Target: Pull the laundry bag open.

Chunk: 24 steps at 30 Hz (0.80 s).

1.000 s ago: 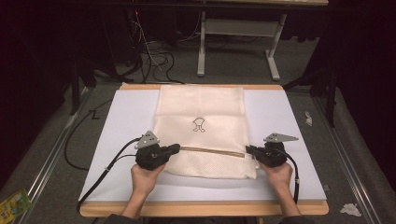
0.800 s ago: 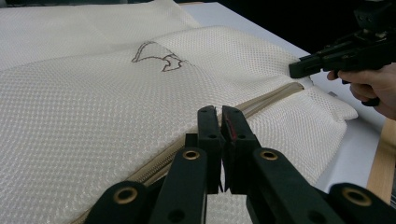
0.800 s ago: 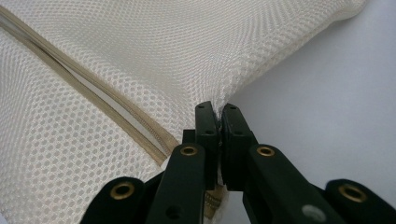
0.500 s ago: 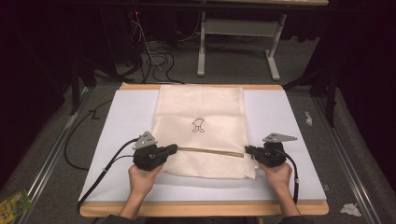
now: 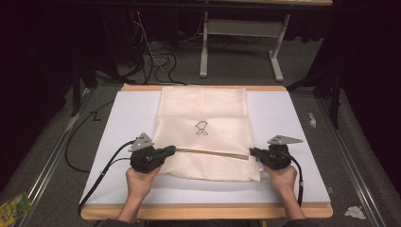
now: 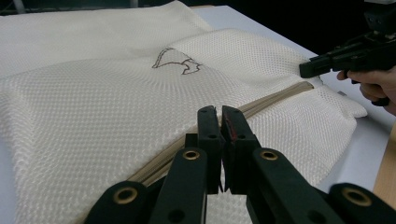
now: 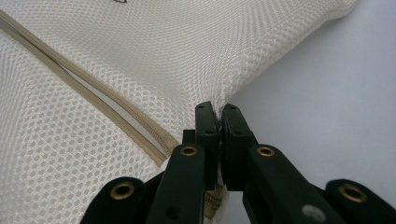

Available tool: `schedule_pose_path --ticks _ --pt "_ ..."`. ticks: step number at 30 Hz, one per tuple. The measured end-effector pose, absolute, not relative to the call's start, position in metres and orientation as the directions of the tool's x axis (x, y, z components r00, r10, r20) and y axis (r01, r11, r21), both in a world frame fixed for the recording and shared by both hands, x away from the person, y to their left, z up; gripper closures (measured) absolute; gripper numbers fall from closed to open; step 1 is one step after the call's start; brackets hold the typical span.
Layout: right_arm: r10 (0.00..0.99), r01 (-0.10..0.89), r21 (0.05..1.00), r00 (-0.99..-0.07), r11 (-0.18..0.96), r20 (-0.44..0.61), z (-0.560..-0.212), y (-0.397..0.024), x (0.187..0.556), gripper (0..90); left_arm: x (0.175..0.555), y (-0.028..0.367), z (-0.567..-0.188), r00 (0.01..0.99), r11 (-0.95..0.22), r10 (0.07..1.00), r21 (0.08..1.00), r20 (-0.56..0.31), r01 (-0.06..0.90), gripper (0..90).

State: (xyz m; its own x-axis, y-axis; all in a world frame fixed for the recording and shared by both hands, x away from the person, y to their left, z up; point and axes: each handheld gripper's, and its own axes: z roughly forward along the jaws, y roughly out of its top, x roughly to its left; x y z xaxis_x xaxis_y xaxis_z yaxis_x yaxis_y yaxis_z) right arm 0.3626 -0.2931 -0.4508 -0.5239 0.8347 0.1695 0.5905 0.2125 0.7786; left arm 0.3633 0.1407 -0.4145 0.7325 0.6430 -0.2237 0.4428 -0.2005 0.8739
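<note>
Flat on the white surface (image 5: pixel 283 118), a cream mesh laundry bag (image 5: pixel 203 109), spread lengthwise toward the far edge, with a small dark emblem (image 5: pixel 201 128) near its middle. Running crosswise over the near part of the bag, a tan zipper (image 5: pixel 213 153), stretched taut between the two tools. At the zipper's left end, left gripper (image 5: pixel 171 150), fingers (image 6: pixel 208 126) pressed together with only a sliver between them, clamped at the bag's zipper line; mesh bulging up on both sides in the left gripper view. At the zipper's right end, right gripper (image 5: pixel 252 152), fingers (image 7: pixel 206 122) likewise closed tight, pinching the mesh bag's fabric just beside the end of the zipper (image 7: pixel 84 88). Near part of the bag lifted slightly off the surface between the grips. Behind each tool, a hand (image 5: pixel 141 179) wrapped around the body, cables trailing back toward the near edge. Beyond the surface, a grey floor (image 5: pixel 236 61) with a tangle of wires.
</note>
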Motion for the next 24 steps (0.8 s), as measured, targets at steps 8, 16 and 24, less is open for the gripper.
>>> schedule_pose_path --ticks 8,16,24 --pt "0.833 0.592 0.776 -0.527 0.218 0.169 -0.451 -0.292 0.363 88.5 0.363 0.15 -0.416 0.719 -0.183 0.655 0.874 -0.233 0.45 87.2" --pt "0.83 0.586 0.779 -0.533 0.22 0.166 -0.451 -0.291 0.363 88.5 0.362 0.152 -0.416 0.716 -0.181 0.659 0.876 -0.229 0.447 87.1" --pt "0.834 0.585 0.779 -0.529 0.225 0.157 -0.45 -0.29 0.363 88.5 0.362 0.159 -0.416 0.706 -0.177 0.67 0.875 -0.228 0.45 87.2"
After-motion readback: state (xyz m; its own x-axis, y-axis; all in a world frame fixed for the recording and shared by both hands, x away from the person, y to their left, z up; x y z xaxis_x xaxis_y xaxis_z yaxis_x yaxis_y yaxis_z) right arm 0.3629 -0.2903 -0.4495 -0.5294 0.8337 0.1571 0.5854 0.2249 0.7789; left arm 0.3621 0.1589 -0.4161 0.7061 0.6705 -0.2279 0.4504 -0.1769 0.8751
